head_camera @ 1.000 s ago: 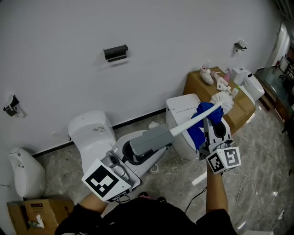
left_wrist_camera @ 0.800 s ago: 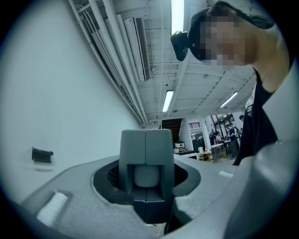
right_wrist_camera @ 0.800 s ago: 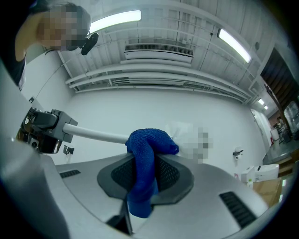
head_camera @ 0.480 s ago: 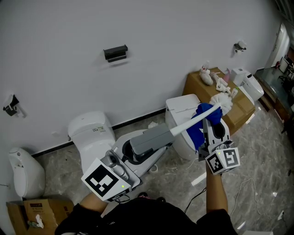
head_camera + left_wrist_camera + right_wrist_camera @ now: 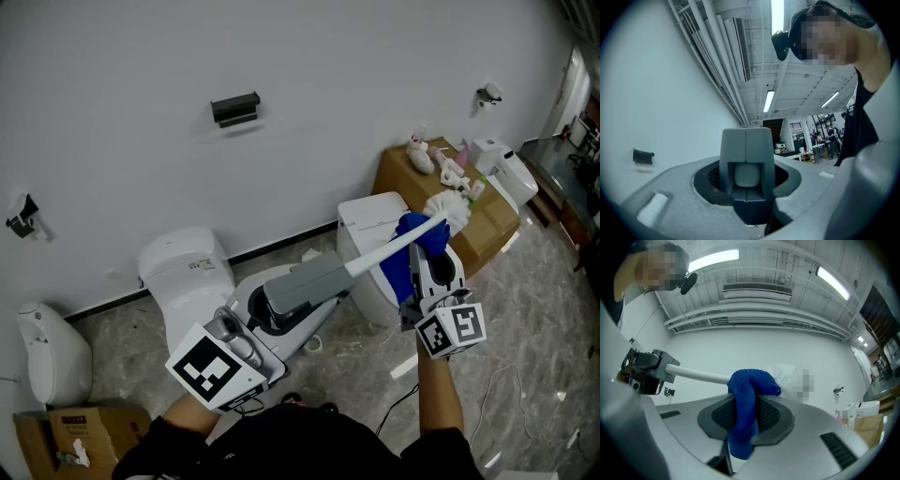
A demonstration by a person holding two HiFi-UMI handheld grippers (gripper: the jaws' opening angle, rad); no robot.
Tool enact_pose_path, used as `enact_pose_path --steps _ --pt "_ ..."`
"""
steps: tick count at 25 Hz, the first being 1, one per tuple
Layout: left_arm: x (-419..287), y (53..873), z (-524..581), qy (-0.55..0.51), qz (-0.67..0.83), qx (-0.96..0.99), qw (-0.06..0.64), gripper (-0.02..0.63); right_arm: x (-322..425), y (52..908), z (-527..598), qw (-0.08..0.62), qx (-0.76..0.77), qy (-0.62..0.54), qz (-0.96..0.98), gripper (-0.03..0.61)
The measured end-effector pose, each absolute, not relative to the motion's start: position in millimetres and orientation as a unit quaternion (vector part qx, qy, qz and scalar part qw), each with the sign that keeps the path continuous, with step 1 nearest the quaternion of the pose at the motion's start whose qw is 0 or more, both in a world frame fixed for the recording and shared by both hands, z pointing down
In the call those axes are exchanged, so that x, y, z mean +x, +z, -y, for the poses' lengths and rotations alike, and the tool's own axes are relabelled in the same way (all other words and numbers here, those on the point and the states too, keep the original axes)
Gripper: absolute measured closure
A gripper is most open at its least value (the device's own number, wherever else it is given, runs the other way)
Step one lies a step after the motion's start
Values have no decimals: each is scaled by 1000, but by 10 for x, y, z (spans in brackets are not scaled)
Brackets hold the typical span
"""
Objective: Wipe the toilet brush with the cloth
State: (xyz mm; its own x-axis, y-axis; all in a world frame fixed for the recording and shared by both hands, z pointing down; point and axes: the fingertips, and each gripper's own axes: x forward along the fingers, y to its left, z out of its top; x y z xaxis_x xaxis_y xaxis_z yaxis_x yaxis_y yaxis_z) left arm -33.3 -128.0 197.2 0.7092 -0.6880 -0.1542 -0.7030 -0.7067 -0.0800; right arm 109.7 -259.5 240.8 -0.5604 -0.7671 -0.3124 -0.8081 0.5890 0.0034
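Left gripper (image 5: 269,313): lower left of the head view, with its marker cube nearest the person. The jaws are clamped on the grey handle (image 5: 305,286) of the toilet brush (image 5: 389,251), standing wide because the handle is thick. In the left gripper view the handle fills the gap between them.

Right gripper (image 5: 433,272): right of centre in the head view, held up under the far end of the brush. Its jaws are closed on the blue cloth (image 5: 401,267).

Toilet brush: held in the air, slanting from the handle near the centre of the head view up to the white bristles (image 5: 448,208) at the upper right.

Cloth: pinched low down between the right jaws. Its top is folded over the white shaft just short of the bristles, touching it, as the right gripper view shows.

Toilets: one white toilet (image 5: 186,270) at the left below the brush handle, another (image 5: 367,225) behind the shaft near the middle.

Box: a brown cardboard box (image 5: 492,225) at the upper right with small items on top.

Wall: white, with a black holder (image 5: 235,107) in the upper middle.

Floor: grey marble (image 5: 534,309).
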Motion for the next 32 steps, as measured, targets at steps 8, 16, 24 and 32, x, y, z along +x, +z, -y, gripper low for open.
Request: enact_pose_path --steps 8,16,24,32 --pt "-338 1983 1288 56 -383 -920 66 449 1031 2431 2532 139 -437 73 -886 495" --pt "-333 2046 1320 49 -389 -918 57 449 884 2495 2448 136 -416 71 -896 495" --pt "-423 2039 1351 57 -404 -911 67 449 723 2590 2351 125 -398 73 -906 495" --pt "-602 2007 1441 63 -430 -898 68 449 754 2617 2307 119 -400 75 -906 495"
